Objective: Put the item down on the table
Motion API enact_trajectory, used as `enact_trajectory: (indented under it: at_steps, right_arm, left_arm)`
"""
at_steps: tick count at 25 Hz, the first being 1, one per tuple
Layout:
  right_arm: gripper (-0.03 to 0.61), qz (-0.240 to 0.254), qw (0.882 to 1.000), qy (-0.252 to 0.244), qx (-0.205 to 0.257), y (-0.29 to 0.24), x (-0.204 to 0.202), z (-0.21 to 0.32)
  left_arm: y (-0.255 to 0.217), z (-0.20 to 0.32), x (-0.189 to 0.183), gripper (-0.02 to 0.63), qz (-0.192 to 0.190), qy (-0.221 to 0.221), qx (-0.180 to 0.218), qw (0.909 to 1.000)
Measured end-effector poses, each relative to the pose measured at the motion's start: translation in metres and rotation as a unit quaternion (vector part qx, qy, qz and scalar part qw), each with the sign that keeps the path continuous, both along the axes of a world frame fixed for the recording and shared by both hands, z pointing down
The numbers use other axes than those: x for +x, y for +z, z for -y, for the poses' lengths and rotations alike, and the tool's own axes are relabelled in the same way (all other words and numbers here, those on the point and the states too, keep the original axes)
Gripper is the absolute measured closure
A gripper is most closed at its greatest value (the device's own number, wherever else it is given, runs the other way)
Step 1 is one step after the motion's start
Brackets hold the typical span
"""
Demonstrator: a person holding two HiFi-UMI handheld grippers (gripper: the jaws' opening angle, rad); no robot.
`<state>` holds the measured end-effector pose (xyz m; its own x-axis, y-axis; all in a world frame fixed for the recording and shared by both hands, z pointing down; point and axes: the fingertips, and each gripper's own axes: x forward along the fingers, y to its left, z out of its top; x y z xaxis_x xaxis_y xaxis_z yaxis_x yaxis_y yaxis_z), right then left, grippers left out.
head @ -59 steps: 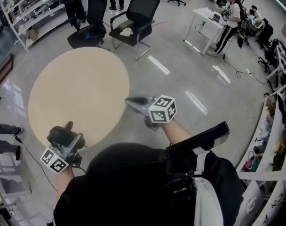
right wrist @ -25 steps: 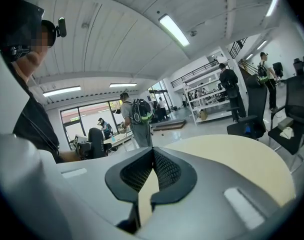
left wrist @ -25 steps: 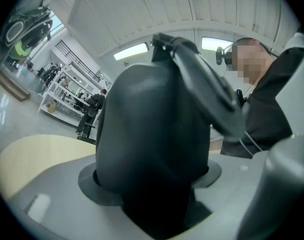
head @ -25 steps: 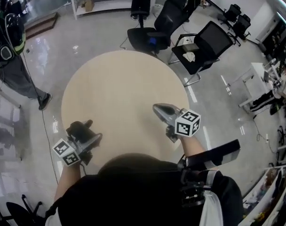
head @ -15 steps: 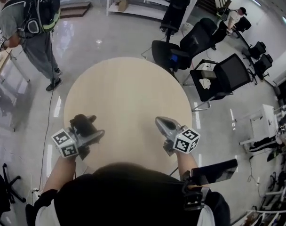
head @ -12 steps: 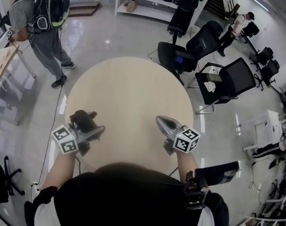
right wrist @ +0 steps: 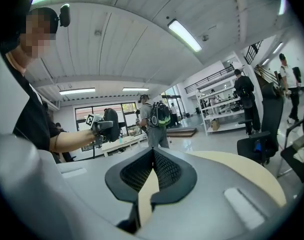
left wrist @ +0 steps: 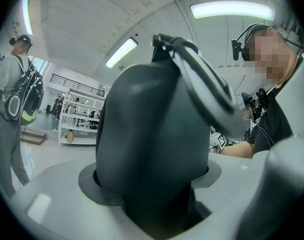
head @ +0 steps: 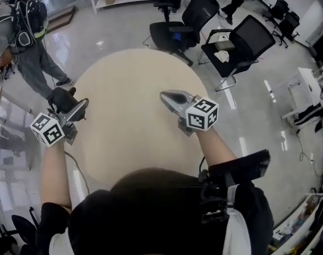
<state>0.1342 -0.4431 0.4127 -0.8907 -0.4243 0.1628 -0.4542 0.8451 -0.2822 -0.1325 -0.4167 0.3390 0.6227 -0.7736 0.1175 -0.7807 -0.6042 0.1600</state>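
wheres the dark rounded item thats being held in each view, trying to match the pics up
Head view: the dark rounded item is at the left, by the left edge of the round table.
Left gripper view: it fills the centre.
Right gripper view: small, left of centre, at the end of an outstretched arm.
Shared landmark: the person with the backpack, who stands at the left edge in the left gripper view and mid-frame in the right gripper view.

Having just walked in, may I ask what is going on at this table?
A person is at the round table with a gripper in each hand. The left gripper is clamped on a dark rounded item, held in the air by the table's left edge, not yet set down. The right gripper is shut and empty above the tabletop.
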Motion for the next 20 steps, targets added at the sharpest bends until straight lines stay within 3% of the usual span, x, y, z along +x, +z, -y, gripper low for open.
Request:
enact_trajectory:
  at_steps: [5, 16, 20]
  right_arm:
    - [0.563, -0.005, 1.0, 0.009, 0.003, 0.007, -0.018, 0.04]
    - [0.563, -0.018, 0.999, 0.012, -0.024, 0.054, -0.038, 0.136]
    - [0.563, -0.019, 0.999, 0.004, -0.036, 0.089, -0.024, 0.17]
  left_arm:
    - [0.005, 0.073, -0.032, 0.255, 0.058, -0.001, -0.011, 0.9983]
    - [0.063, 0.238, -0.073, 0.255, 0.083, -0.032, -0.074, 0.9933]
    - [0.104, 0.297, -0.066, 0.255, 0.101, -0.041, -0.088, 0.9901]
